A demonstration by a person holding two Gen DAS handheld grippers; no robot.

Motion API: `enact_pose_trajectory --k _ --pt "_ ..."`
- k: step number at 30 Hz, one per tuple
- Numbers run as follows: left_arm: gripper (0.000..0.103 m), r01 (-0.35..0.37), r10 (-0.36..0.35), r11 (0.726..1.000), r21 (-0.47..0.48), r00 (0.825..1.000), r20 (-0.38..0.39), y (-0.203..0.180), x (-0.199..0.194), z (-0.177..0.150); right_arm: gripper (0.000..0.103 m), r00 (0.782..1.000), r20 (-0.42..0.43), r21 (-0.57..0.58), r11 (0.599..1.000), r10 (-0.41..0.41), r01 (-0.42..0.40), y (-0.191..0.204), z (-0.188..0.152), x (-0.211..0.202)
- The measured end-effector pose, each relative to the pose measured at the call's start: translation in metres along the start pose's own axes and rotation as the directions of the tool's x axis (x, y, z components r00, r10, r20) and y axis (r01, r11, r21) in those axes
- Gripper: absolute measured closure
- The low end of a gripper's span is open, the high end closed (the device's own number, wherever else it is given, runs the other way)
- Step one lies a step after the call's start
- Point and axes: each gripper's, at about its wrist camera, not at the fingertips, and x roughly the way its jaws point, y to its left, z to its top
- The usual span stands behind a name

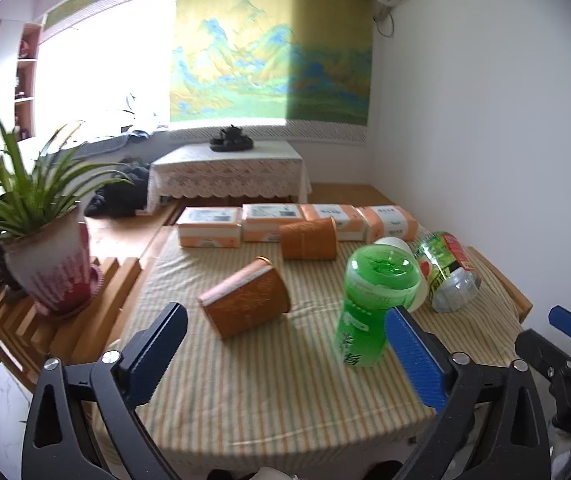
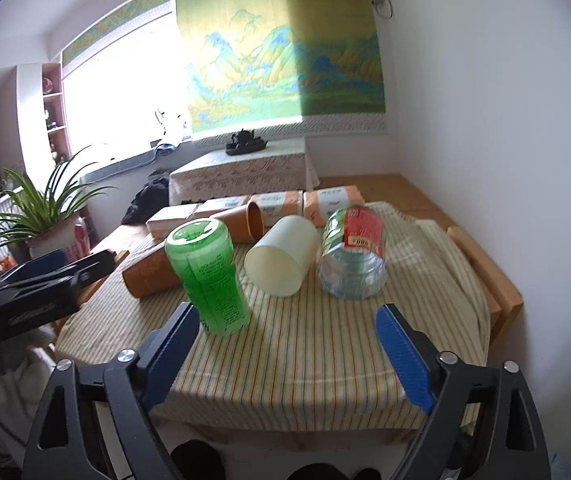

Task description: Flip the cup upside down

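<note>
A white cup (image 2: 279,254) lies on its side on the striped tablecloth (image 2: 305,344), base toward me; in the left wrist view only its rim (image 1: 395,245) peeks out behind the green bottle. Two orange cups also lie on their sides: a near one (image 1: 245,304) and a far one (image 1: 309,239). My left gripper (image 1: 285,340) is open and empty, hovering in front of the near orange cup. My right gripper (image 2: 285,336) is open and empty, in front of the white cup.
A green bottle (image 2: 209,276) stands upside down at front left. A clear bottle with a red-green label (image 2: 353,252) lies to the right of the white cup. Several boxes (image 1: 297,220) line the table's far edge. A potted plant (image 1: 45,248) stands at left.
</note>
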Motion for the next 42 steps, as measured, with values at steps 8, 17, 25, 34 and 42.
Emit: enact_pose_trajectory --k 8,17,25,34,42 --pt "0.001 -0.06 0.062 0.998 -0.02 0.995 0.08 0.012 -0.035 -0.011 0.012 0.998 0.042 -0.016 0.999 -0.038 0.038 0.013 -0.002 -0.002" --pt "0.001 -0.084 0.087 0.996 -0.032 0.991 0.102 0.019 -0.056 -0.02 0.011 0.996 0.057 0.016 0.997 -0.071 0.07 0.014 -0.008 -0.002" --pt "0.001 -0.086 0.089 0.995 -0.043 0.992 0.085 0.021 -0.054 -0.022 0.011 0.992 0.071 0.022 0.994 -0.106 0.104 0.014 -0.009 -0.006" --pt "0.001 -0.091 0.094 0.995 -0.036 0.992 0.087 0.018 -0.052 -0.02 0.011 0.988 0.095 0.026 0.993 -0.118 0.116 0.014 -0.007 -0.011" --pt "0.001 -0.092 0.095 0.995 -0.036 0.992 0.085 0.018 -0.05 -0.02 0.011 0.988 0.098 0.028 0.993 -0.12 0.118 0.012 -0.007 -0.011"
